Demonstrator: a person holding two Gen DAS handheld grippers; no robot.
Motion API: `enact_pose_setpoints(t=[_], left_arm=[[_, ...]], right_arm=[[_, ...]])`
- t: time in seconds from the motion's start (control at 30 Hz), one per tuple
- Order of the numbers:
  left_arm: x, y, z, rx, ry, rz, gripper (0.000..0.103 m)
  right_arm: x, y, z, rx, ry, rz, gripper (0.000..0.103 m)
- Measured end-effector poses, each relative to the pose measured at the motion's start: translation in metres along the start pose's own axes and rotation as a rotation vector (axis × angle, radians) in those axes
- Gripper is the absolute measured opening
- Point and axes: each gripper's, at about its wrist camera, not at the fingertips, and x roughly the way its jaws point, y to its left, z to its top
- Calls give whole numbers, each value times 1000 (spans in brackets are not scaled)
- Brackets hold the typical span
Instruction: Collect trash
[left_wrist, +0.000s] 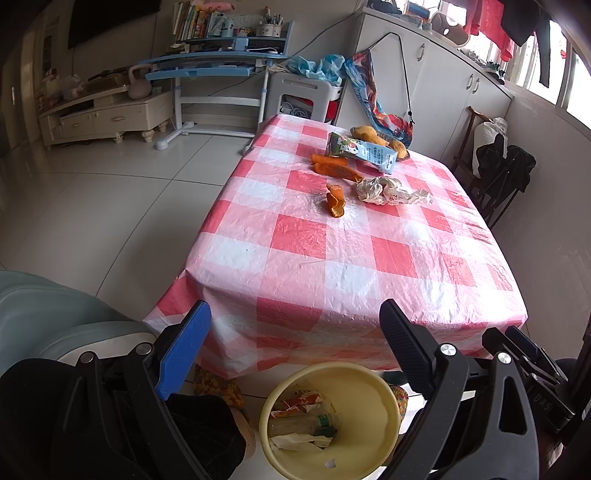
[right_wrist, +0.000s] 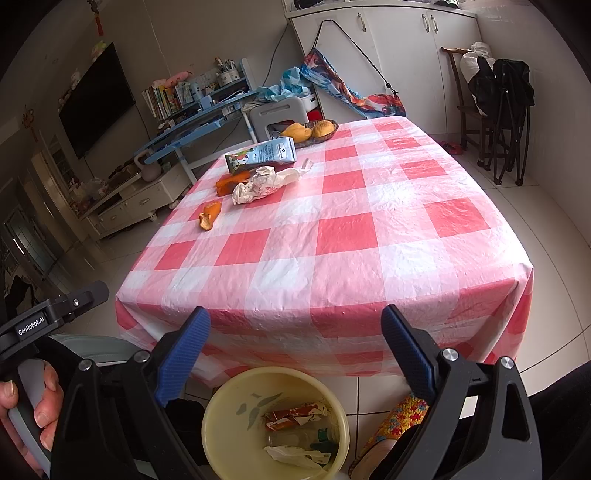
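Your left gripper (left_wrist: 295, 332) and right gripper (right_wrist: 295, 336) both gape wide — holding nothing. The yellow bin (right_wrist: 225, 406) sits bottom middle, trash inside. Orange peels (right_wrist: 208, 218), a crumpled wrapper (right_wrist: 258, 184) and a milk carton (right_wrist: 264, 153) lie upper left on the checked table (right_wrist: 332, 240).
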Motion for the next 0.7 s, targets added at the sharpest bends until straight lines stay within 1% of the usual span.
enact_pose_setpoints(t=[0.7], left_arm=[[0,1,0,-1,0,-1,89]], right_arm=[[0,1,-1,-2,0,-1,90]])
